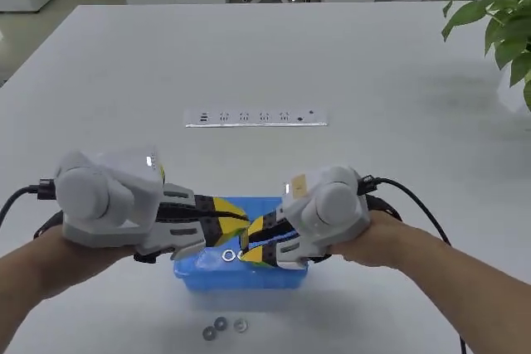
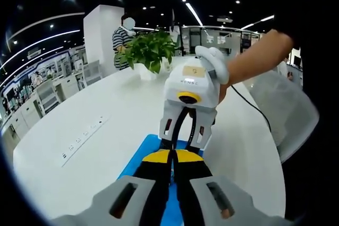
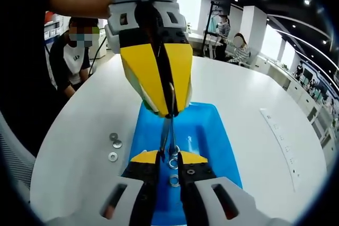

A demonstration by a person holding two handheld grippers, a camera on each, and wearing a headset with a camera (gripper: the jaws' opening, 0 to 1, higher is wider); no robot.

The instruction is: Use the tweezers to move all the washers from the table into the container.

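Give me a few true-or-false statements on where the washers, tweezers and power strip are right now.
1. Three loose washers lie on the table, outside the blue container. True.
2. The blue container is empty. False: a few stored washers lie in it.
3. The tweezers stick out of the left gripper, whose jaws are shut on them. True.
4. The power strip lies between the person and the container. False: it lies beyond the container, farther from the person.
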